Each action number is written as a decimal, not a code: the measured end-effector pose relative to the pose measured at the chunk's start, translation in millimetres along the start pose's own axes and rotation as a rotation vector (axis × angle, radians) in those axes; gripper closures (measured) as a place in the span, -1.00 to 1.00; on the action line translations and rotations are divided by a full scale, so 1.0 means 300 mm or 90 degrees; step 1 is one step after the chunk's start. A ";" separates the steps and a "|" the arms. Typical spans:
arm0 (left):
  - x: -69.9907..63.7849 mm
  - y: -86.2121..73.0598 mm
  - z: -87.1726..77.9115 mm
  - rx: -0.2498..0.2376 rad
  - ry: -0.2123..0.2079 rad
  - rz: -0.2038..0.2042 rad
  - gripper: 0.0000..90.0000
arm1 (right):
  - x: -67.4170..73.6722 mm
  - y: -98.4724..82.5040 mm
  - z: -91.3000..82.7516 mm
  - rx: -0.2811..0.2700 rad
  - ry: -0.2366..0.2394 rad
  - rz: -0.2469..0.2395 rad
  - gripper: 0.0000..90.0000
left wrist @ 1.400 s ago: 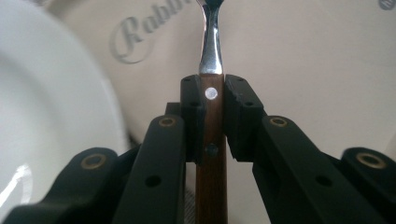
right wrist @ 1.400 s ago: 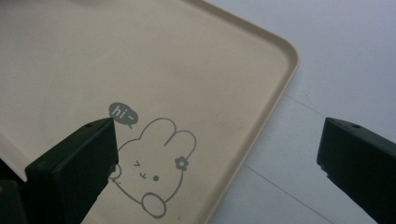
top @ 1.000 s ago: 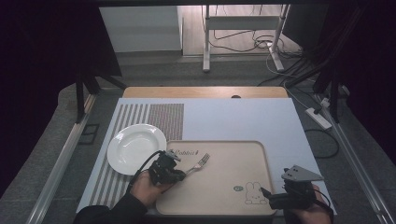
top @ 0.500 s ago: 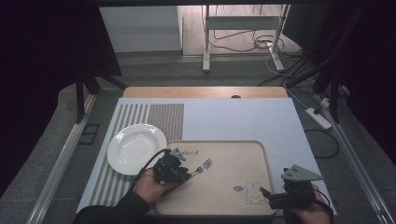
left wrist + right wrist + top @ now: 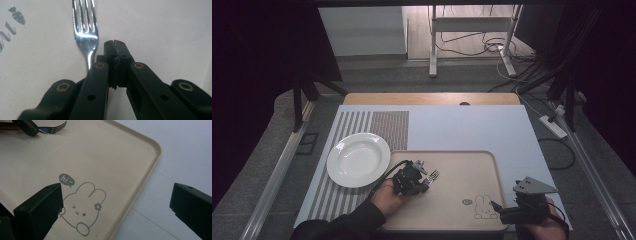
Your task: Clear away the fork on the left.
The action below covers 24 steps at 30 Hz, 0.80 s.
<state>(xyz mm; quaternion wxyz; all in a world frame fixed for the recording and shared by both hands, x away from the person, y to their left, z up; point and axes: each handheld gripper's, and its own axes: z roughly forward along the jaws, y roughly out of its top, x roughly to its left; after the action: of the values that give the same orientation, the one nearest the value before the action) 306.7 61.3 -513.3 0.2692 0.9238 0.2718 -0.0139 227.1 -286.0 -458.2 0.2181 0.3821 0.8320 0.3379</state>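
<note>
Left claw has just been closing; its jaws now meet tip to tip, and the fork lies just beside them to the left, apparently outside the grip, though the handle is hidden beneath the claw body. In the high view the fork lies on the beige tray, tines toward its middle, near the white plate. Right claw stands wide open and empty over the tray's rabbit-print corner.

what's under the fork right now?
The fork lies on the beige tray, tines on bare tray surface. The left gripper, jaws shut, covers the handle, so what lies beneath that part is hidden.
</note>
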 end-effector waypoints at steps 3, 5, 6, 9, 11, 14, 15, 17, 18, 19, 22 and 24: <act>0.015 -0.006 -0.005 -0.004 0.010 -0.011 0.98 | -0.001 -0.001 -0.001 0.000 0.001 0.000 -1.00; 0.031 -0.012 -0.010 -0.007 0.011 -0.021 0.98 | -0.001 -0.001 -0.001 0.000 0.001 0.000 -1.00; 0.038 -0.015 -0.013 -0.008 0.010 -0.025 0.98 | -0.001 -0.001 -0.001 0.000 0.001 0.000 -1.00; 0.057 -0.024 -0.020 -0.010 0.017 -0.036 0.98 | -0.001 -0.001 -0.001 0.000 0.002 0.000 -1.00; 0.072 -0.030 -0.026 -0.010 0.019 -0.042 0.98 | -0.001 -0.001 -0.001 0.000 0.002 0.000 -1.00; 0.092 -0.040 -0.036 -0.009 0.030 -0.054 0.98 | -0.001 -0.001 -0.001 0.000 0.003 0.001 -1.00; 0.099 -0.043 -0.040 -0.006 0.034 -0.056 0.98 | -0.001 -0.001 -0.002 0.000 0.003 0.001 -1.00; 0.110 -0.049 -0.048 -0.004 0.042 -0.065 0.98 | -0.002 -0.001 -0.002 0.000 0.003 0.001 -1.00; 0.116 -0.052 -0.051 -0.003 0.043 -0.069 0.98 | -0.002 -0.001 -0.002 -0.001 0.003 0.001 -1.00; 0.123 -0.056 -0.054 -0.003 0.044 -0.073 0.98 | -0.002 -0.001 -0.001 0.000 0.003 0.001 -1.00; 0.139 -0.065 -0.063 -0.001 0.048 -0.086 0.98 | -0.002 -0.001 -0.001 0.000 0.004 0.001 -1.00; 0.149 -0.072 -0.070 0.001 0.051 -0.091 0.98 | -0.002 -0.001 -0.002 -0.001 0.004 0.002 -1.00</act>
<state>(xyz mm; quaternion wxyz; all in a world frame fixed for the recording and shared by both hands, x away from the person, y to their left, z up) 331.3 109.2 -513.7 0.2554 0.9021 0.3480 0.0035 227.0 -286.9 -458.0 0.2153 0.3821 0.8320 0.3398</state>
